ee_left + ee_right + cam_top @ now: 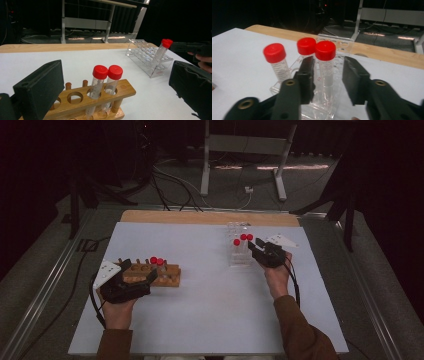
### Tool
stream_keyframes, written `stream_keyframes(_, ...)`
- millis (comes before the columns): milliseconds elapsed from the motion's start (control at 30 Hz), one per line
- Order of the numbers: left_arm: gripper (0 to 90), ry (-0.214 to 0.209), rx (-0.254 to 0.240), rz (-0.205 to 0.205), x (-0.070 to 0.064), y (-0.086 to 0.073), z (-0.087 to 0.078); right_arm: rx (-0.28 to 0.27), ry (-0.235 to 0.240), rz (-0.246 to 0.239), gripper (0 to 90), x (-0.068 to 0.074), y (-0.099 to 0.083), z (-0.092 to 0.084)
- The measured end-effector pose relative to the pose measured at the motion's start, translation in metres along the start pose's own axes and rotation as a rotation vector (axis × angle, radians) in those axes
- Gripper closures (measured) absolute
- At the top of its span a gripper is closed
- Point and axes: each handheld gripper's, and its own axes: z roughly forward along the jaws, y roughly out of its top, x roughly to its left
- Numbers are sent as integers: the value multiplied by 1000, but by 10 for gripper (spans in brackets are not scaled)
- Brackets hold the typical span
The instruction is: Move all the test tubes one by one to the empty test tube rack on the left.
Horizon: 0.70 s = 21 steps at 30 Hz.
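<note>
here, the right claw (327,77) is seen with a red-capped tube (325,63) between its two jaws; a gap shows on either side of the tube, so the pads are not pressed on it and the claw counts as open. the tube stands in a clear rack (332,42), and two more capped tubes (275,61) stand to the left of the claw in that rack, one just behind the left jaw. in the high view the right claw (256,247) is held just beside the clear rack (239,251) on the white surface (200,310).

the left claw (112,85) is held open and wide around a wooden rack (75,102). two red-capped tubes (100,82) are stood side by side in that rack, between the jaws and touched by neither. in the high view the left claw (144,281) lies at the near side of the wooden rack (167,275), well apart from the right claw.
</note>
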Motion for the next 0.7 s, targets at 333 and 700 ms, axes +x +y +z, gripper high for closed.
stream_keyframes(333,6,-6,5,-10,0,-1,1,33,-2,-6,725,-1,-5,13)
stream_keyframes(700,6,-3,9,-14,1,-1,0,54,-19,-23,726,1,-6,25)
